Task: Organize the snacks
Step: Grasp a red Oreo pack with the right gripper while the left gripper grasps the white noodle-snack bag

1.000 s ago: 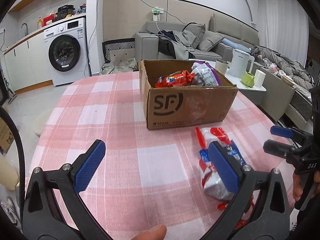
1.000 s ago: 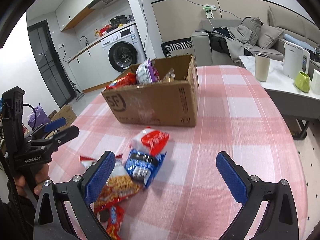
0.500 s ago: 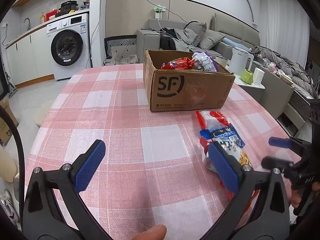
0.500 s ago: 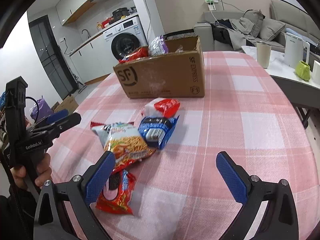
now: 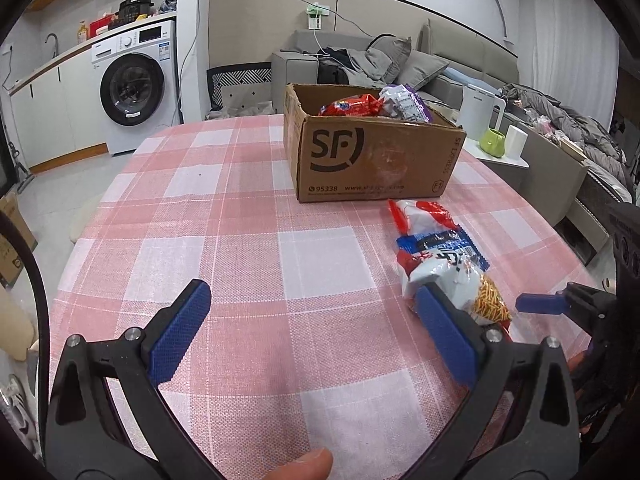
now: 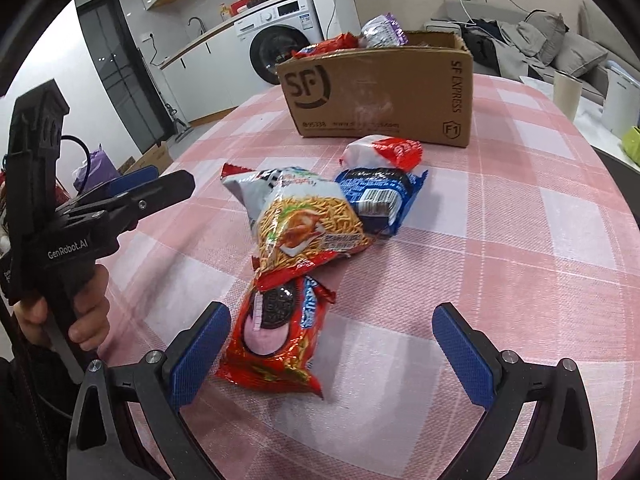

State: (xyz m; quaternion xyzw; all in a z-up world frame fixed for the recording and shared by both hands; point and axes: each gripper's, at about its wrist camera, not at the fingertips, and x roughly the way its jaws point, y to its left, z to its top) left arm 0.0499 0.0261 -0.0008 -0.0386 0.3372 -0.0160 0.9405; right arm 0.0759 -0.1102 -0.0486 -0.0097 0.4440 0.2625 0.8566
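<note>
A brown cardboard box [image 5: 372, 158] [image 6: 380, 92] holding a few snack bags stands at the far side of the pink checked table [image 5: 240, 216]. Several loose packets lie in front of it: a red-and-white bag [image 6: 386, 150], a blue packet [image 6: 380, 198], a noodle snack bag [image 6: 304, 220] and a red cookie packet [image 6: 276, 336]. My right gripper [image 6: 334, 350] is open, low over the table, with the cookie packet by its left finger. My left gripper [image 5: 316, 330] is open over bare cloth, left of the packets [image 5: 444, 256].
A washing machine [image 5: 134, 88] and counter stand back left, a grey sofa [image 5: 372, 64] behind the table. A low side table with a white kettle [image 5: 478, 112], green mug and cup stands to the right. A hand [image 6: 86, 312] grips the left tool's handle.
Both grippers have drawn back toward the near edge of the table and dropped lower. The red cookie packet has come into the right wrist view. Both stay open.
</note>
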